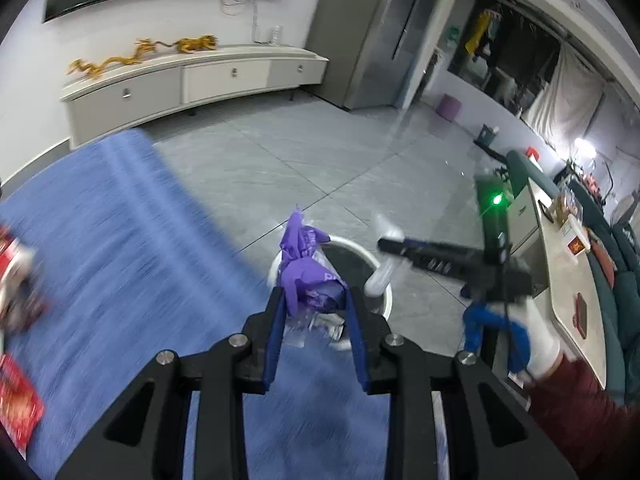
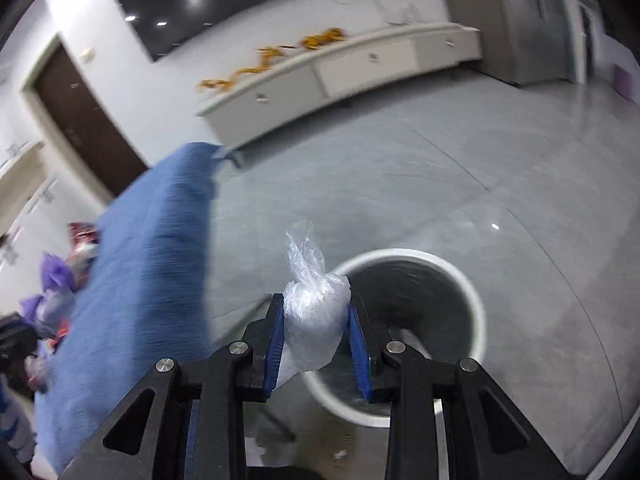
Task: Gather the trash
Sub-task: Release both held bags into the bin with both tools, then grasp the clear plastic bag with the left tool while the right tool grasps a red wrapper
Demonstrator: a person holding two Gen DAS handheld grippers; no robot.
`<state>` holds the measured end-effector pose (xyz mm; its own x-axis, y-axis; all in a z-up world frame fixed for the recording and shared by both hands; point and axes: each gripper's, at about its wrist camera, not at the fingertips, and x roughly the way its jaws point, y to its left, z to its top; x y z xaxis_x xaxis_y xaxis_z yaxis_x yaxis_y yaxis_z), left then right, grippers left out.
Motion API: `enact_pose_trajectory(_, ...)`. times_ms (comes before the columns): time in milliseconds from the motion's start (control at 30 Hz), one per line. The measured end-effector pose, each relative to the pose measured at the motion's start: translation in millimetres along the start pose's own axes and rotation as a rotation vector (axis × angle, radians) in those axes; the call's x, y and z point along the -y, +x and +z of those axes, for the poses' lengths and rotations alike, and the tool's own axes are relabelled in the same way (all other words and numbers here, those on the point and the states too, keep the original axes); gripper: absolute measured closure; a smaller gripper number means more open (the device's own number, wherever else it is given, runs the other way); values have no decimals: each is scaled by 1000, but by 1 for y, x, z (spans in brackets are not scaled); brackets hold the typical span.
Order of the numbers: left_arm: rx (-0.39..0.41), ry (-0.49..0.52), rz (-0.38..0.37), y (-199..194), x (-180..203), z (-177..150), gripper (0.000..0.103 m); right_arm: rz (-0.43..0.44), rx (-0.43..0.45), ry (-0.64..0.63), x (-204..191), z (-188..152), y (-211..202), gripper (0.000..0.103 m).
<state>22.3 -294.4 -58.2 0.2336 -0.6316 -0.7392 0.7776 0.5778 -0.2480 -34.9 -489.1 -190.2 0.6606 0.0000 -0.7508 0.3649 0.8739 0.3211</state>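
Note:
My left gripper (image 1: 316, 300) is shut on a crumpled purple wrapper (image 1: 308, 276) with clear plastic under it, held at the edge of the blue-covered table (image 1: 120, 240), just short of the white round trash bin (image 1: 360, 252) on the floor. My right gripper (image 2: 316, 312) is shut on a crumpled clear plastic bag (image 2: 314, 312), held above the near left rim of the same bin (image 2: 472, 292). The right gripper also shows in the left wrist view (image 1: 386, 256), over the bin with the clear plastic. The left gripper's purple wrapper shows in the right wrist view (image 2: 52, 280).
Red packets (image 1: 16, 392) lie on the blue table at the left. A white low cabinet (image 1: 192, 84) stands along the far wall. A long counter with small items (image 1: 568, 280) stands at the right. Grey tiled floor (image 2: 440, 184) surrounds the bin.

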Motion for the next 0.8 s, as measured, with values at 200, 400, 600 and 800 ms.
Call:
enact_pose_trajectory(200, -68, -19, -33, 72, 28, 38, 55, -80, -37, 50, 35, 8, 25, 46)
enact_pose_trajectory(400, -64, -51, -30, 83, 29, 47, 52, -84, -28, 74, 53, 4, 15, 45)
enact_pose_trajectory(600, 14, -69, 48, 33, 6, 32, 52, -16, 23, 40, 30, 7, -10, 46)
enact_pose_trajectory(800, 106, -95, 175, -40, -28, -8, 52, 97, 77, -81, -41, 13, -40, 46)
